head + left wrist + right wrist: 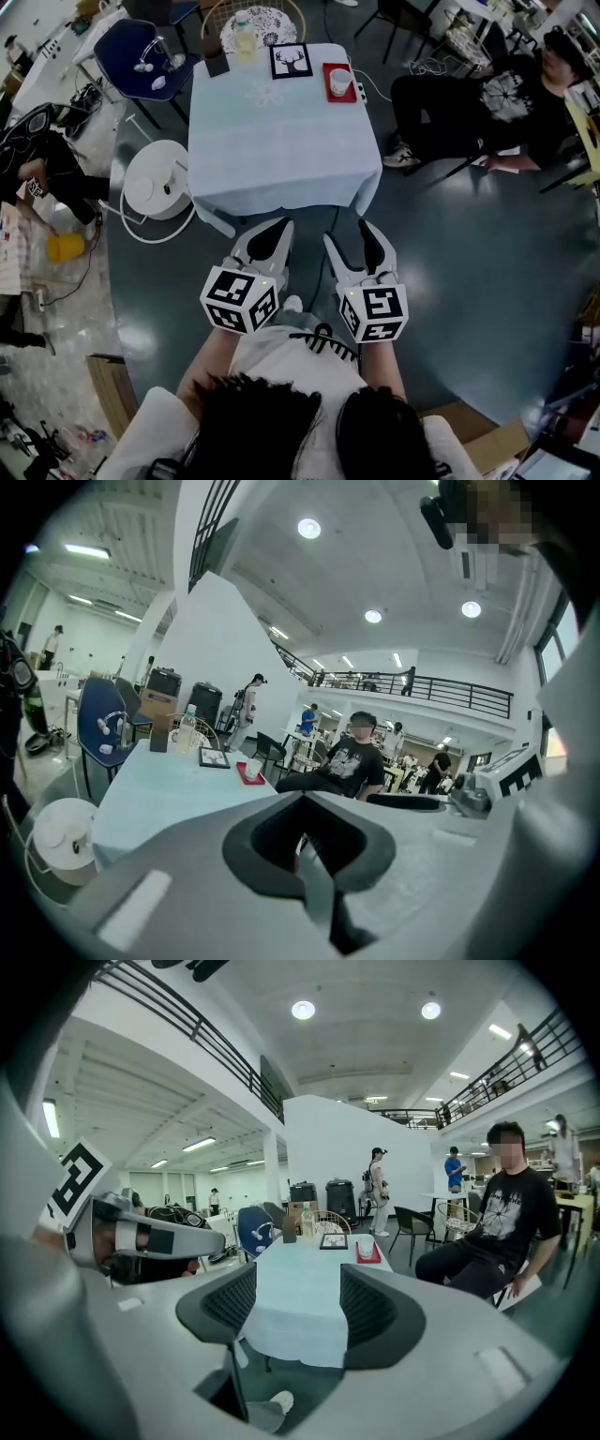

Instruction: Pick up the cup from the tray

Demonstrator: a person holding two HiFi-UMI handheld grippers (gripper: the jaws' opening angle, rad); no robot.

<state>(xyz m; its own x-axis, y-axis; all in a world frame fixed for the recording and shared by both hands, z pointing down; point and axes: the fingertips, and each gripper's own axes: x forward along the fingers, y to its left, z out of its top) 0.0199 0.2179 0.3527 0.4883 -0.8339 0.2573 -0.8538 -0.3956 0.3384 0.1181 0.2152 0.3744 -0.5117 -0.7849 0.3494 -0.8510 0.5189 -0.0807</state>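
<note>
A white cup (pixel 339 83) stands on a small red tray (pixel 328 93) at the far right corner of a table under a light blue cloth (pixel 281 141). Both grippers hang close to the person's body, short of the table's near edge and far from the cup. The left gripper (pixel 270 232) is shut with nothing in it. The right gripper (pixel 348 234) is open and empty. In the left gripper view the cup (pixel 253 768) and tray (pixel 247 778) are small and distant beyond the left gripper (pixel 305 803). The right gripper view shows the cup (pixel 366 1245) far past the right gripper (pixel 298 1307).
On the table's far edge are a framed deer picture (pixel 291 61), a bottle (pixel 246 37) and a dark block (pixel 217 64). A person in black (pixel 487 103) sits right of the table. A blue chair (pixel 141 52) and a round white appliance (pixel 155 183) stand left.
</note>
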